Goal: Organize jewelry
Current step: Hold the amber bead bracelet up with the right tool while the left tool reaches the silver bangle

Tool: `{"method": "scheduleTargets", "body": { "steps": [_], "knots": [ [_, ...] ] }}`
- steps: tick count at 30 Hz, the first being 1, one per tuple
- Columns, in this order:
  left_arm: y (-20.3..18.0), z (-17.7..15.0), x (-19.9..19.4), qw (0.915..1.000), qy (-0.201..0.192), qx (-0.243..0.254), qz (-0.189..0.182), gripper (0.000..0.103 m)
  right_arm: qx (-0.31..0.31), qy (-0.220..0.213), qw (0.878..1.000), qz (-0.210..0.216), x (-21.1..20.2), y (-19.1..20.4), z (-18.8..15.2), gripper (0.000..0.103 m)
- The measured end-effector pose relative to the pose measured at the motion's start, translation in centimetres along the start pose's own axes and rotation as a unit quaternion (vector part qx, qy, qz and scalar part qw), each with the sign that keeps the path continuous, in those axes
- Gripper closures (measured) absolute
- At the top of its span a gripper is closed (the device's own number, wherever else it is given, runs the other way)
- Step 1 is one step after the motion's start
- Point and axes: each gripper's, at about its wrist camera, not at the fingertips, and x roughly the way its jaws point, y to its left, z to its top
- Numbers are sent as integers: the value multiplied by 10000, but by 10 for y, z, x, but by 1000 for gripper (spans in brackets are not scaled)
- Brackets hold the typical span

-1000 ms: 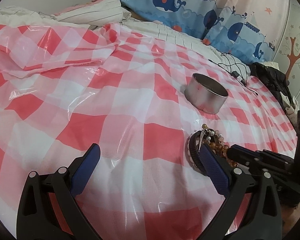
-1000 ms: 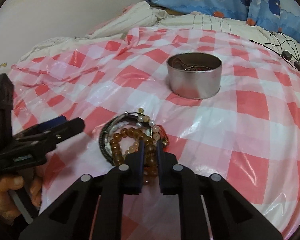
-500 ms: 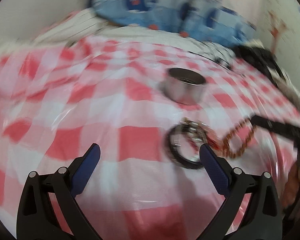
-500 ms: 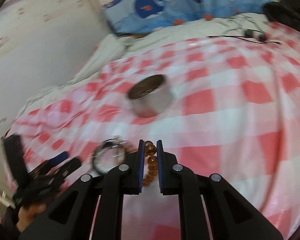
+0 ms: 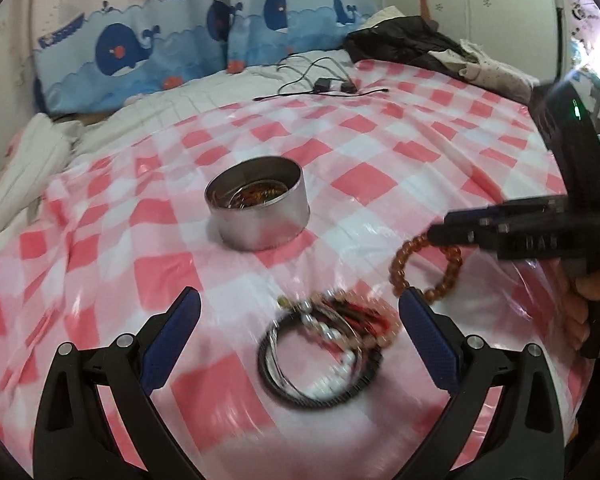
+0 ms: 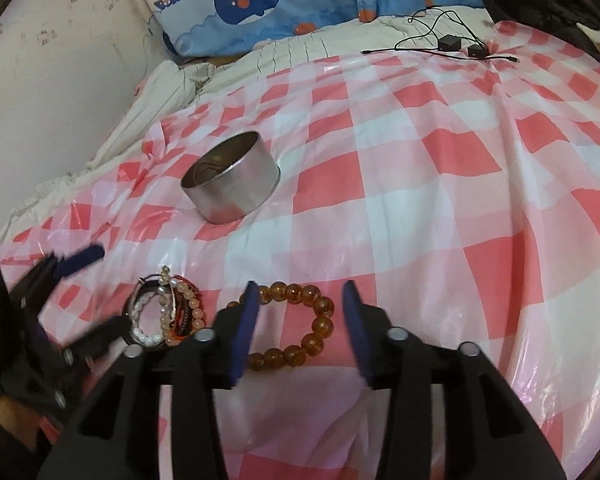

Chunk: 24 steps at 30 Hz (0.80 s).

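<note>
amber bracelet let go beside the pile

the right gripper (image 6: 300,324) jaws had just been opening and were seen apart; the amber bracelet (image 6: 300,324) lay between them on the cloth (image 6: 420,184), unpinched, seemingly pulled clear of the pile (image 6: 168,312) for sorting. the left gripper (image 5: 300,344) was held wide open over the pile, likely for a next pick. the tin (image 6: 232,176) stood well apart, some jewelry already inside.

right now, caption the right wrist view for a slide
Open right tongs over amber bead bracelet, metal tin beyond.
</note>
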Motion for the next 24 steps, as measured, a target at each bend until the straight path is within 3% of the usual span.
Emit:
{"method": "scheduleTargets", "body": {
  "steps": [3,5,7,12,17,19,20,23,24],
  "knots": [
    [2,8,14,9990,53,339,-283,8,1,109,9999,11,7,1,-3,57],
    [-1,10,22,9975,95,591,-383,17,-16,123,9999,0,8,1,-3,56],
    [-4,11,33,9947,272,868,-481,34,-24,135,9999,2,10,2,-3,54],
    [-6,7,47,9911,554,971,-723,60,-99,170,9998,-8,14,7,-3,47],
    [-2,7,32,9921,535,986,-561,58,-74,172,9998,34,14,6,-3,45],
    [2,8,22,9937,465,878,-511,47,-72,176,9998,34,14,6,-2,45],
    [5,7,18,9944,433,789,-549,47,-82,178,9998,25,14,6,-3,45],
    [9,4,23,9945,643,674,-484,47,-89,181,9998,25,14,6,-2,44],
    [10,1,29,9936,808,682,-392,55,-90,182,9998,24,14,6,-2,44]
  ]
}}
